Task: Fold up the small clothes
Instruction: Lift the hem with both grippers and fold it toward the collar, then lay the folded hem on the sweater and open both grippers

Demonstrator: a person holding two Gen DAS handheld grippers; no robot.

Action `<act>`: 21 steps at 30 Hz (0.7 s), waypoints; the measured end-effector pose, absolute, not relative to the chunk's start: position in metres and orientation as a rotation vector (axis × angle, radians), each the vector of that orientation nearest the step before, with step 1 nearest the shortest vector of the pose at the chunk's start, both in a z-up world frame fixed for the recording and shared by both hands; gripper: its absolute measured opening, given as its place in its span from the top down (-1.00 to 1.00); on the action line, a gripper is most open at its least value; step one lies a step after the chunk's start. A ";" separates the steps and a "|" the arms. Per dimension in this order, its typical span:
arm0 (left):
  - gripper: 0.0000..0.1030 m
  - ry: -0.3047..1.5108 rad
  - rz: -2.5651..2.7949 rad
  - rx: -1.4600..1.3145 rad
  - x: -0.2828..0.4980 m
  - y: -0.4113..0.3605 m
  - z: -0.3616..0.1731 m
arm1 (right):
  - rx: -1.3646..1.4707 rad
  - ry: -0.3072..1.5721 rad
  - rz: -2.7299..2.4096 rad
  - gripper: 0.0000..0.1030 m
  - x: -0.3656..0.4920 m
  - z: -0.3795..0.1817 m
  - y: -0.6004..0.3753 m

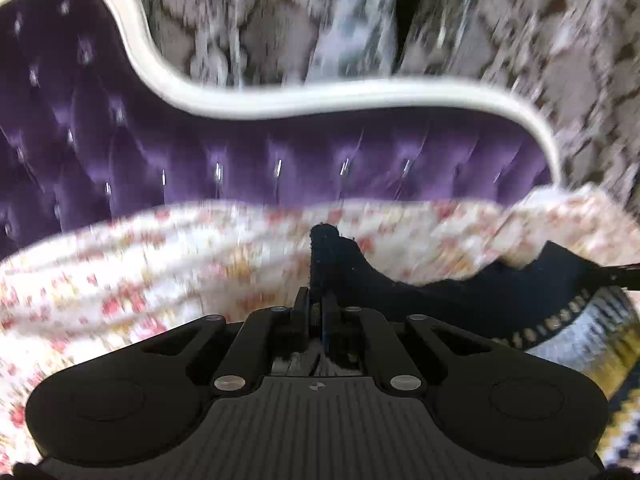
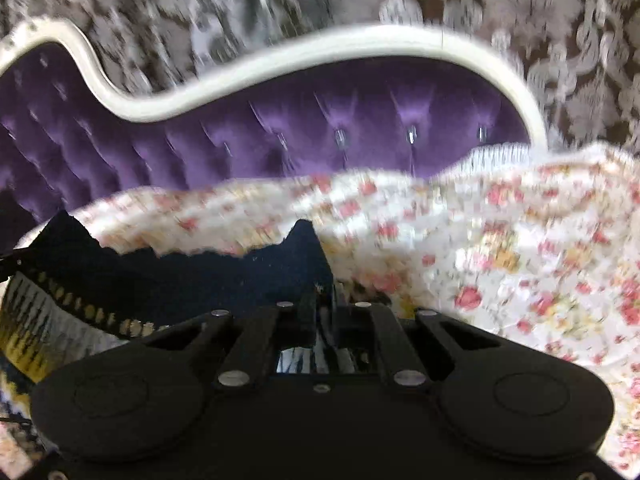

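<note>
A dark navy knitted garment with a yellow and white patterned band hangs stretched between my two grippers, blurred by motion. My left gripper is shut on one edge of it, and a tuft of navy cloth sticks up past the fingertips. In the right wrist view the same garment spreads to the left, its patterned band below. My right gripper is shut on its other edge. Most of the lower garment is hidden behind the gripper bodies.
A white bedspread with pink and yellow flowers lies under and behind the garment. Beyond it stands a purple tufted headboard with a curved white frame, against patterned wallpaper.
</note>
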State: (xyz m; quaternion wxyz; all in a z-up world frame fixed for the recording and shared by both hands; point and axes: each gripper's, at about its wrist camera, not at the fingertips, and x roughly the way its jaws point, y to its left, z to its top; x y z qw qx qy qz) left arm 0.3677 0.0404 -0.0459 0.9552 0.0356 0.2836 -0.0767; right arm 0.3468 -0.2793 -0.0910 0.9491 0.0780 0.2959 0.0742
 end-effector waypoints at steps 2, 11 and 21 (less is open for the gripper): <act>0.90 0.626 -0.134 0.075 0.377 0.040 -0.066 | 0.148 0.637 0.130 0.74 0.357 -0.108 -0.277; -0.06 0.710 -0.041 0.000 0.387 0.062 -0.095 | 0.098 0.593 0.006 -0.17 0.348 -0.135 -0.279; -0.46 0.656 -0.024 0.026 0.347 0.057 -0.054 | 0.167 0.526 -0.031 -0.99 0.318 -0.106 -0.298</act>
